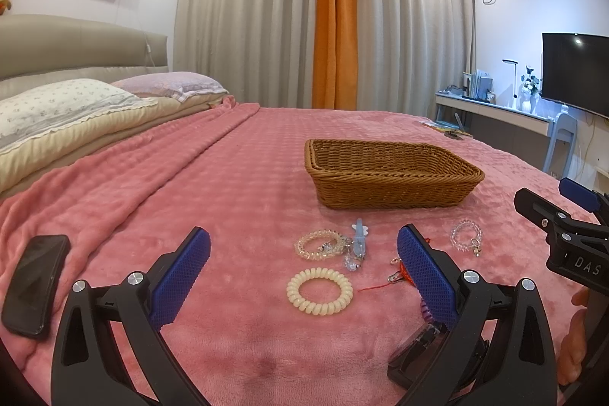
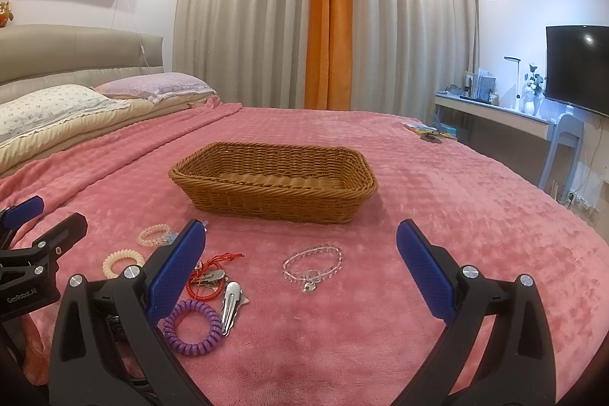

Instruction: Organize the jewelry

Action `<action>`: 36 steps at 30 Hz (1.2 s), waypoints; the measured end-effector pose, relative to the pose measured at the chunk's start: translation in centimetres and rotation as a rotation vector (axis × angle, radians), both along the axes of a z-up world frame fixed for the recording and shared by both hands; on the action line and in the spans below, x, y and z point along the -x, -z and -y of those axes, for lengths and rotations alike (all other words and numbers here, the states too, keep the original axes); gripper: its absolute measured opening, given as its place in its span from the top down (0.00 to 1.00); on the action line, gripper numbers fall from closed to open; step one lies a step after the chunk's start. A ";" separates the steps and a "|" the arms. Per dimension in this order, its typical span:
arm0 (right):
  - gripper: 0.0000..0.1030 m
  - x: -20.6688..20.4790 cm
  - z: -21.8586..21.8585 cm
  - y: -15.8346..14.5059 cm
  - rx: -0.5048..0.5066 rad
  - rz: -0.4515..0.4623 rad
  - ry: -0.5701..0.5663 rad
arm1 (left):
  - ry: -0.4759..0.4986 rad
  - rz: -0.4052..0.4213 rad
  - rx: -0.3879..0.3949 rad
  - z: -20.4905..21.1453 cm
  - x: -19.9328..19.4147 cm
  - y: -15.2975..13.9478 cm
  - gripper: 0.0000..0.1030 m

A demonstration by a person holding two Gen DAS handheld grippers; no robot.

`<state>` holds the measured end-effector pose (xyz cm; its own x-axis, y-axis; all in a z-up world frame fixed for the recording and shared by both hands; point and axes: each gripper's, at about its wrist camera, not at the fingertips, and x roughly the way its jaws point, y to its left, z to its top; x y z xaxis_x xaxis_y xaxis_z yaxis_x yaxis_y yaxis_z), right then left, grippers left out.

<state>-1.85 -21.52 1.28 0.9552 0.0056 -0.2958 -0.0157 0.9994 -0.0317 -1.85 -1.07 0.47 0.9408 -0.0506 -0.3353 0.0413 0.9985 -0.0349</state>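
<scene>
- Wicker basket (image 2: 274, 183) is sitting on the pink fleece blanket (image 2: 437, 215) covering the bed, at 12 o'clock from both grippers; nothing is showing inside it.
- Left gripper (image 1: 304, 261) is hovering low over the blanket with its blue-padded fingers (image 1: 179, 276) spread wide, gripping nothing.
- Right gripper (image 2: 300, 265) is likewise hovering with its jaws wide apart and gripping nothing.
- Cream spiral hair tie (image 1: 319, 290) is lying flat between the left gripper's fingers, near 12 o'clock.
- Clear beaded bracelet (image 1: 318, 244) is lying just beyond the hair tie, touching a pale blue hair clip (image 1: 359, 238) at its 3 o'clock side.
- Second clear bead bracelet with a small charm (image 2: 312, 267) is lying between the right gripper's fingers, at 6 o'clock from the basket.
- Red cord bracelet (image 2: 211, 273) is lying beside the right gripper's left finger, overlapping a silver snap hair clip (image 2: 230, 307).
- Purple spiral hair tie (image 2: 192, 328) is lying at 6 o'clock from the red cord, touching the silver clip.
- Black smartphone (image 1: 36, 282) is lying face up at 9 o'clock from the left gripper, well apart from the jewelry.
- Pillows (image 1: 61, 109) are resting at the headboard, at 10 o'clock.
</scene>
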 end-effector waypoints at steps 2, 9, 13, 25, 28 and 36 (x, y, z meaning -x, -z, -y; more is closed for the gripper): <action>0.07 0.0 0.0 0.0 -0.003 -0.001 -0.001 | 0.000 0.000 0.000 0.0 0.0 0.0 0.07; 0.07 0.1 0.0 0.0 -0.003 -0.001 -0.001 | 0.000 0.001 0.000 0.0 0.0 0.0 0.07; 0.07 0.1 0.0 0.0 -0.004 -0.002 -0.002 | 0.000 0.001 0.000 0.0 0.0 0.0 0.07; 0.07 0.0 0.1 0.1 -0.007 -0.004 -0.003 | 0.011 -0.001 0.009 -0.1 -0.1 -0.2 0.07; 0.09 -0.1 0.2 0.0 -0.011 -0.010 -0.001 | 0.040 -0.039 0.049 -1.0 -0.5 -0.4 0.07; 0.34 -1.6 1.8 -1.3 -0.046 -0.093 -0.028 | 0.144 -0.223 0.192 -5.2 -3.4 -1.4 0.16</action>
<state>-0.23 -23.35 2.62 0.9231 0.0471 -0.3817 -0.0439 0.9989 0.0171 1.57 4.16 1.90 0.8239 -0.2606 -0.5033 0.1523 0.9572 -0.2463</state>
